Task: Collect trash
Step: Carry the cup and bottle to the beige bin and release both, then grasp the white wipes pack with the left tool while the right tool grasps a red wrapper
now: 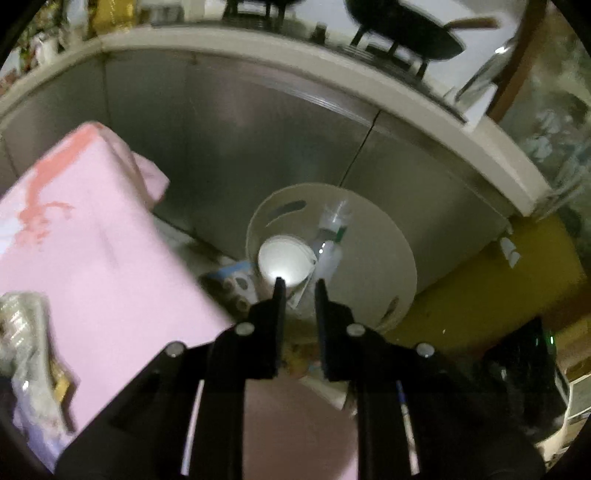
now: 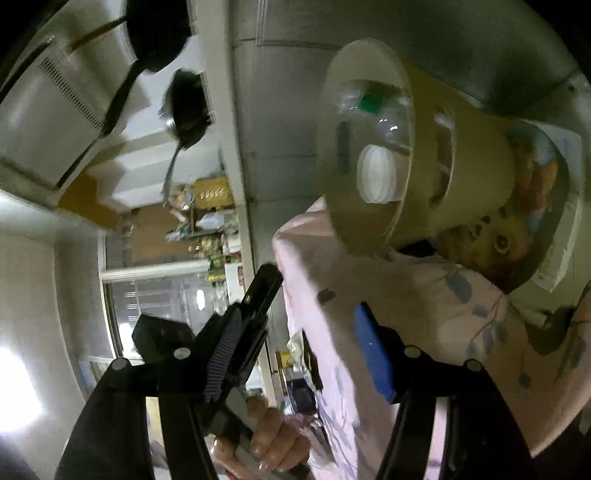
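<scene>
A cream waste bin (image 1: 369, 258) with slotted sides stands on the floor by the grey cabinets. Inside it lie a white paper cup (image 1: 282, 264) and a clear plastic bottle with a green label (image 1: 332, 229). My left gripper (image 1: 299, 284) hovers right above the bin's mouth, open and empty. In the right wrist view the bin (image 2: 472, 177) appears tilted, with the cup (image 2: 378, 173) and bottle (image 2: 369, 103) inside. My right gripper (image 2: 317, 291) is open and empty beside the pink-covered table, below the bin.
A table under a pink cloth (image 1: 92, 240) fills the left, with crinkled wrappers (image 1: 26, 332) at its near corner. A kitchen counter (image 1: 332, 74) with black pans (image 1: 402, 29) runs behind. A picture-printed mat (image 2: 532, 206) lies on the floor by the bin.
</scene>
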Motion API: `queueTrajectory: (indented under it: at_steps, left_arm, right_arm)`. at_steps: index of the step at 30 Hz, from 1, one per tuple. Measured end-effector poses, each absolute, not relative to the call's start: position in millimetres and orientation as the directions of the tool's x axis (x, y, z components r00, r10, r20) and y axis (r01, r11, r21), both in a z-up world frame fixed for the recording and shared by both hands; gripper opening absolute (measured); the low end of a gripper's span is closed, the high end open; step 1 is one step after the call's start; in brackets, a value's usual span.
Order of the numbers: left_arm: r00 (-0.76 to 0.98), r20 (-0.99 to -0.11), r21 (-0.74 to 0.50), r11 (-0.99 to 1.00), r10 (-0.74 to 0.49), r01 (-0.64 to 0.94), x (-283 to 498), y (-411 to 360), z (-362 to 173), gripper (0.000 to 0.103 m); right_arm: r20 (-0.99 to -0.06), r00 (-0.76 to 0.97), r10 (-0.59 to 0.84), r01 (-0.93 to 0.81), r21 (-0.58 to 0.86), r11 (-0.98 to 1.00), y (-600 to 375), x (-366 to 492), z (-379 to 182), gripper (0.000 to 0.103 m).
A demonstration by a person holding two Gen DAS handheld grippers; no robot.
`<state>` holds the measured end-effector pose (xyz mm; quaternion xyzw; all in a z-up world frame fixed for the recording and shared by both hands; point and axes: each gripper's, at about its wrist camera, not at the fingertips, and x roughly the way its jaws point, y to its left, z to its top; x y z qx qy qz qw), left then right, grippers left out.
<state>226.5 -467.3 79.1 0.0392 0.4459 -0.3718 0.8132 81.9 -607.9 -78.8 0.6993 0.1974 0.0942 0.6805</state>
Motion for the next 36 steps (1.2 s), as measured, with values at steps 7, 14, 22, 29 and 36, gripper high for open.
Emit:
queueTrajectory:
  at_steps: [7,14,22,29,36]
  left_arm:
    - [0.464,-0.668,-0.197,0.739,-0.582,0.644,153,-343,100,0.014]
    - [0.588,-0.678,-0.13,0.859,-0.441,0.495,100,-190,80,0.015]
    - [0.662,-0.7,-0.2,0.963,-0.269,0.181,77,-26,52,0.015]
    - [0.685,-0.674,-0.322,0.944,-0.278,0.067,91,22,51,0.016]
    - [0.737,-0.617,-0.177,0.961,-0.276,0.211,114,-46,64,0.083]
  right_arm:
    - [-0.245,0.847,0.471,0.08,0.936,0.342,-527,91,-40,0.061]
    - [-0.363,0.719,0.593,0.015,0.861,0.509,-416,111,-42,0.047]
    - [-0.494,0.537,0.684,-0.09,0.773,0.628,-290,131,-42,0.043]
    - [-0.544,0.533,0.648,-0.136,0.701,0.7,-240,145,-22,0.045]
    - [-0.542,0.637,0.547,-0.023,0.696,0.717,-264,157,-12,0.046]
